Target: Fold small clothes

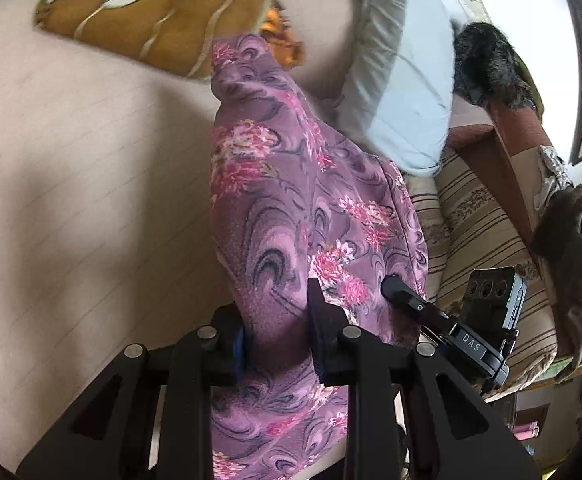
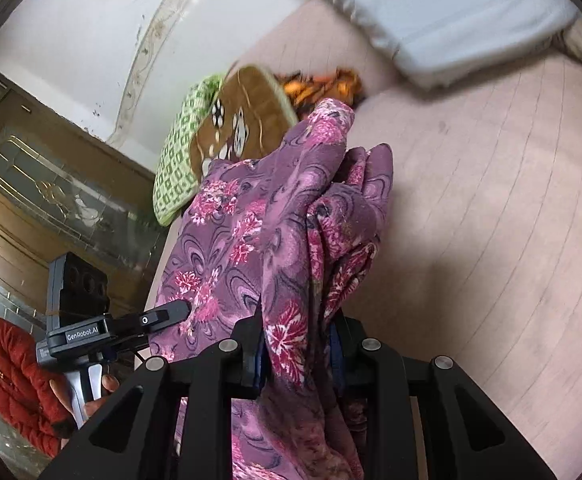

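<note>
Above pink bedsheet (image 1: pixel 71 180) — both grippers (image 1: pixel 277 320) (image 2: pixel 299 344) clamp purple floral garment (image 1: pixel 291 208), probably bunched — tension evenly before lowering.

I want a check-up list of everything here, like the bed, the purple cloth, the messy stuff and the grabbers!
Surface: pinkish bed sheet, faint stripes.
Job's things: purple floral garment, lifted and bunched, gripped at two spots.
Clutter: brown panda blanket on a green patterned cloth; orange fabric; light blue pillow; dark furry item.
Grippers: left hand-held gripper shut on the garment; right hand-held gripper shut on the garment.
Cables: nothing seen.
Surroundings: striped cushion, wooden cabinet, red jacket.
</note>
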Tool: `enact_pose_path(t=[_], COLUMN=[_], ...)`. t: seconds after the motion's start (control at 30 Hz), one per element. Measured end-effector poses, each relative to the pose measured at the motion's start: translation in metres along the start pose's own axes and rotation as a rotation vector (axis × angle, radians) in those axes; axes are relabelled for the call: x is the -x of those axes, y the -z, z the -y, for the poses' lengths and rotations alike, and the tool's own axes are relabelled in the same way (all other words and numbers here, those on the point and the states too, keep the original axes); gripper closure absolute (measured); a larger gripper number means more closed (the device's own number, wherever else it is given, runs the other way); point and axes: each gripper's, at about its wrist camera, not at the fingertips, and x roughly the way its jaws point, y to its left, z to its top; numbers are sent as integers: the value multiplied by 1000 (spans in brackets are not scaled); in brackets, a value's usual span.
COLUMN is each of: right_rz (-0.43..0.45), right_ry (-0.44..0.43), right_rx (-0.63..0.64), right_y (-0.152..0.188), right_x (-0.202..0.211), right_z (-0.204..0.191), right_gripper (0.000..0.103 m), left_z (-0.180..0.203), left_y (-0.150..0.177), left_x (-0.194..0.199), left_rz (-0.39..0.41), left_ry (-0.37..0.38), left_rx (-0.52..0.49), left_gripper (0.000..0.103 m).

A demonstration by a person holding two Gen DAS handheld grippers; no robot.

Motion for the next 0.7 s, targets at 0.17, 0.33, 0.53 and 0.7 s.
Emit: enact_pose_path(t=[0.17,0.33,0.53,0.7], right_rz=[-69,-111,-69,-65], right_ry=[14,204,268,307], right_rx=[-26,48,188,164], right_y=[39,63,72,82], right_x=[-25,-49,-28,-25], right_z=[3,24,34,30], right_gripper=[77,48,26,12], left_z=[-37,-67,-78,-67], left_y=[33,47,52,73], left_x=[-8,-43,-35,-14], left_rz=[-27,-45,-13,21], left_ry=[-34,-133,-81,-98], left_rx=[23,56,102,106], left_gripper=[79,58,54,52])
